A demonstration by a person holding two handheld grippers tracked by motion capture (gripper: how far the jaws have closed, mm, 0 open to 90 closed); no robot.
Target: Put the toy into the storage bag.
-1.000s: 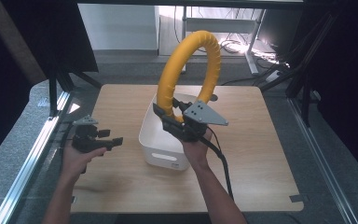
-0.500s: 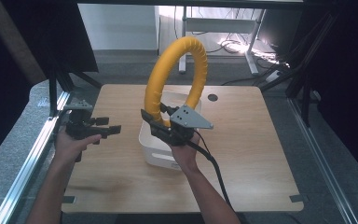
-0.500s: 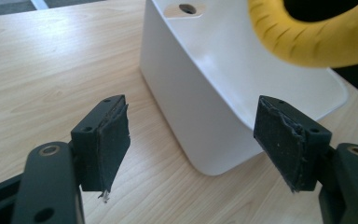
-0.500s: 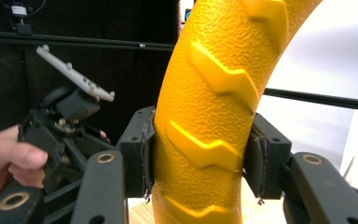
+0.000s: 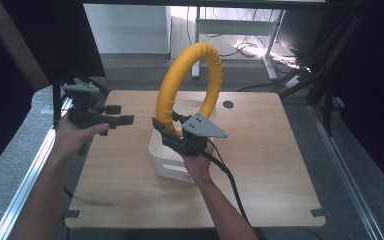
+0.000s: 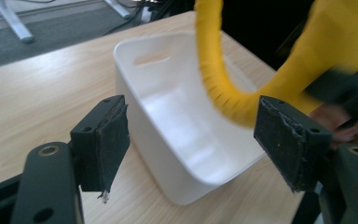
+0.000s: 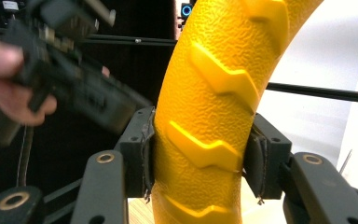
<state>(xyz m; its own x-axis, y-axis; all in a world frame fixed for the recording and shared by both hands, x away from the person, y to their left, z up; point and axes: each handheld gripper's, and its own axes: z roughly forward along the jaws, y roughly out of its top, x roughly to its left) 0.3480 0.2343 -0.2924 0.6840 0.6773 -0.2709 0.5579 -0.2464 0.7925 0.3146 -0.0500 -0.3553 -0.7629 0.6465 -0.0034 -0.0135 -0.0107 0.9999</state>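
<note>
Ring (image 5: 192, 75): yellow, ridged, upright above white bin (image 5: 166, 152) mid-table (image 5: 275, 180), lower end dipping toward bin. We clench right gripper (image 5: 172, 131) on ring near its bottom, pads (image 7: 144, 156) pressed against both sides. We hold left gripper (image 5: 122, 116) raised left of bin, jaws spread wide, nothing between them, aimed at bin and ring.

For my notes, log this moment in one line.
right gripper: shut on yellow ring | ring: above white bin | left gripper: open, empty
</note>
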